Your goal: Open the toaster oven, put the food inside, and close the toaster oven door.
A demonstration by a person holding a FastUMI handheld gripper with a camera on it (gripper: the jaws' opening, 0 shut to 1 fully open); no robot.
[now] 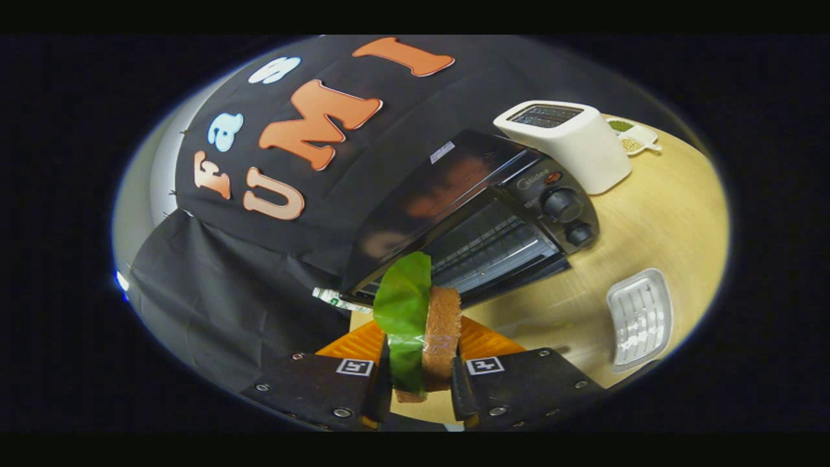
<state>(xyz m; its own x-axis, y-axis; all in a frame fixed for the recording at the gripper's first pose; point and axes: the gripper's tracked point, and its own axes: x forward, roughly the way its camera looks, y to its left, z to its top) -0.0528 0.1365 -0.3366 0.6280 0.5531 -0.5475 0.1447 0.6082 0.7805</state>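
- My fingers (421, 383) are clamped on the sandwich (428, 324), bread slice with a lettuce leaf, held upright between them.
- Just beyond it, the toaster oven (480, 220) sits on the surface (648, 214), its door apparently open.
- Left: sliding the food inside, then closing the door.

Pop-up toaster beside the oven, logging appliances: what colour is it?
White toaster, seen in the gripper view.
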